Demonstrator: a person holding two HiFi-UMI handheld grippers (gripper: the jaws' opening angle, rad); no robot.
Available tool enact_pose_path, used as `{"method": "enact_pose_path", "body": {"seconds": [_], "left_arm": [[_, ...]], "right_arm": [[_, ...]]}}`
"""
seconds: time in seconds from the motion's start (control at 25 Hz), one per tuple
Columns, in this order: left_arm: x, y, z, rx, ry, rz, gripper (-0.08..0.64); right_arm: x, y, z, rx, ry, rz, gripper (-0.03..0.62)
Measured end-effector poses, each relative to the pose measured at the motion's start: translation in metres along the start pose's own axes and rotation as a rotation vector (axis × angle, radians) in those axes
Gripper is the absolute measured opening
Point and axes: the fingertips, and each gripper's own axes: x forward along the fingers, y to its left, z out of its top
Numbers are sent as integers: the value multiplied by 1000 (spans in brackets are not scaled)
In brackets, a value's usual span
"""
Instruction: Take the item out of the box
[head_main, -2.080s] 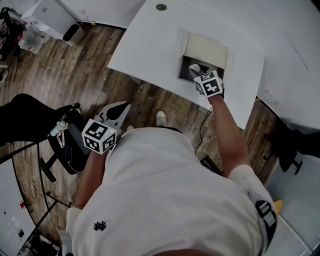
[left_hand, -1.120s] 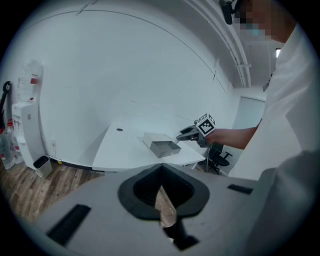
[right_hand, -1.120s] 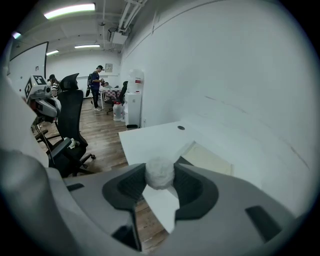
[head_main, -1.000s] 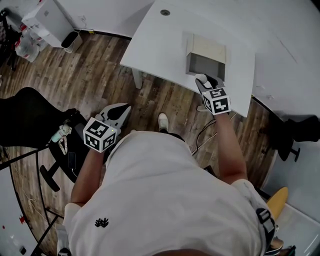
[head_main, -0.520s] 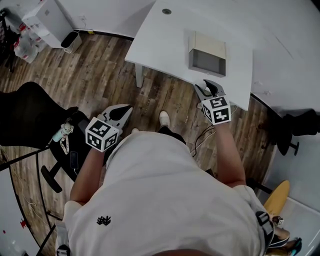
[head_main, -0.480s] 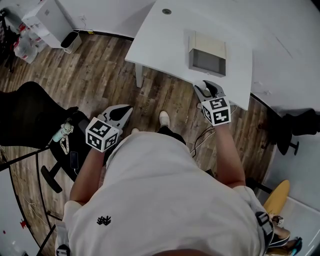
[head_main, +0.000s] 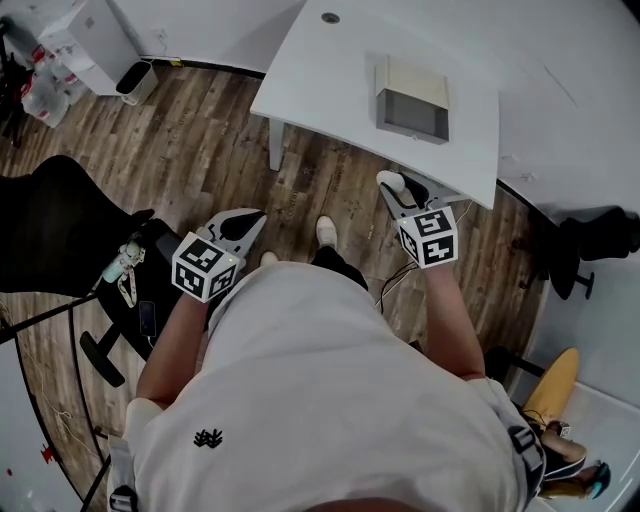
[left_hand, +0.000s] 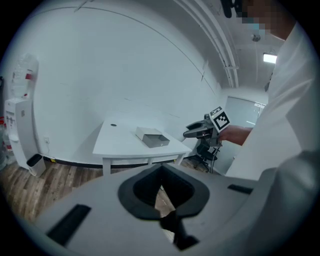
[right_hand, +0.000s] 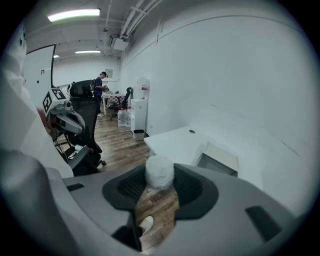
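Note:
The open grey box (head_main: 411, 100) lies on the white table (head_main: 320, 85), its inside showing nothing; it also appears in the right gripper view as the box (right_hand: 218, 159). My right gripper (head_main: 396, 184) hangs off the table's near edge, over the wooden floor, shut on a small white fluffy item (head_main: 389, 179). The right gripper view shows this item (right_hand: 159, 172) pinched between the dark pads of the right gripper (right_hand: 159, 176). My left gripper (head_main: 254, 216) hovers low at the person's left side, far from the table, jaws together with nothing in them. From the left gripper (left_hand: 161, 169) I see the box (left_hand: 152, 137).
A black office chair (head_main: 60, 235) stands at the left, with a second chair (head_main: 590, 240) at the right past the table corner. A small bin (head_main: 133, 80) and a white cabinet (head_main: 85, 35) stand by the far wall. A person (right_hand: 98, 90) stands far back.
The right gripper has drawn back from the box toward the person, past the table's near edge, carrying the white item. The left gripper has barely shifted.

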Motion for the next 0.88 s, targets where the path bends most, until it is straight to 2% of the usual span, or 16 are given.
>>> {"method": "enact_pose_path", "body": {"seconds": [0.88], "left_arm": [[-3, -8, -5, 10, -14, -24, 6]], "right_arm": [[-18, 25, -11, 18, 3, 8, 166]]}}
